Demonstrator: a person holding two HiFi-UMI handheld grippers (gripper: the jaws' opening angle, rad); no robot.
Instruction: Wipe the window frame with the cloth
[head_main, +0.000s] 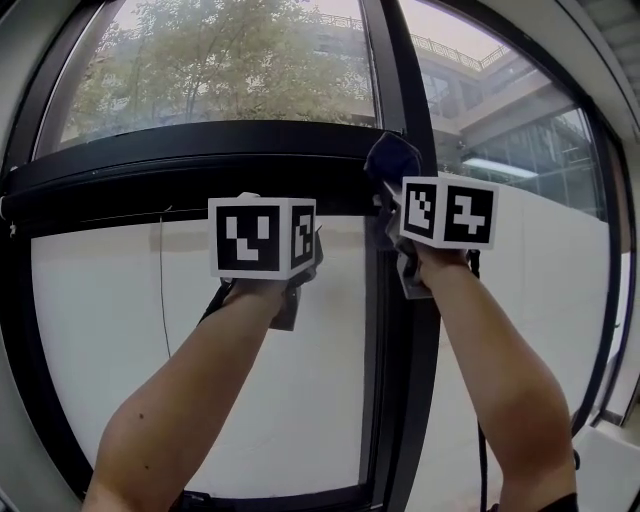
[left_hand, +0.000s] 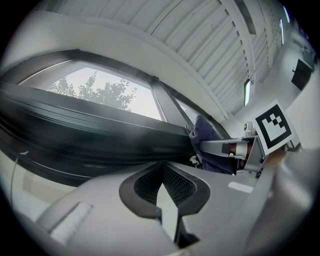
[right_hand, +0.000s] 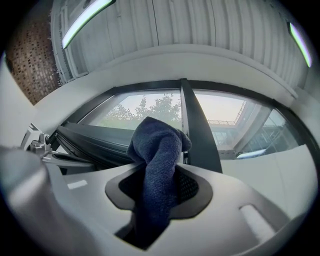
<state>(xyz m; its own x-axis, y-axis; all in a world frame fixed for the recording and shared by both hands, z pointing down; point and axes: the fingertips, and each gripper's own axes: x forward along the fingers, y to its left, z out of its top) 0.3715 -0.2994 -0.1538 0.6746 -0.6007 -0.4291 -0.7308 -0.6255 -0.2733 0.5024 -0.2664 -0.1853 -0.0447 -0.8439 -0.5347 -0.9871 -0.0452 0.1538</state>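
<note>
The right gripper (right_hand: 159, 187) is clamped on one dark blue cloth (right_hand: 156, 145), a nubbly knit bunched into a rounded wad. The wad sits at the black window frame (head_main: 200, 150), where the horizontal bar meets the upright post. The left gripper (left_hand: 162, 181) has its jaws together on nothing, just beside that bar. Each gripper bears one white marker cube (head_main: 262, 236) printed with black square patterns.

The black window frame (head_main: 200, 150) is the support here. Its wide horizontal bar runs across the glass, and a narrower vertical post (head_main: 400, 90) crosses it toward the right. At this crossing a dark blue cloth (head_main: 393, 158) rests against the frame, bunched into a lump. I cannot tell if it touches the bar or the post. The lower pane (head_main: 110, 340) under the bar looks whitish.
</note>
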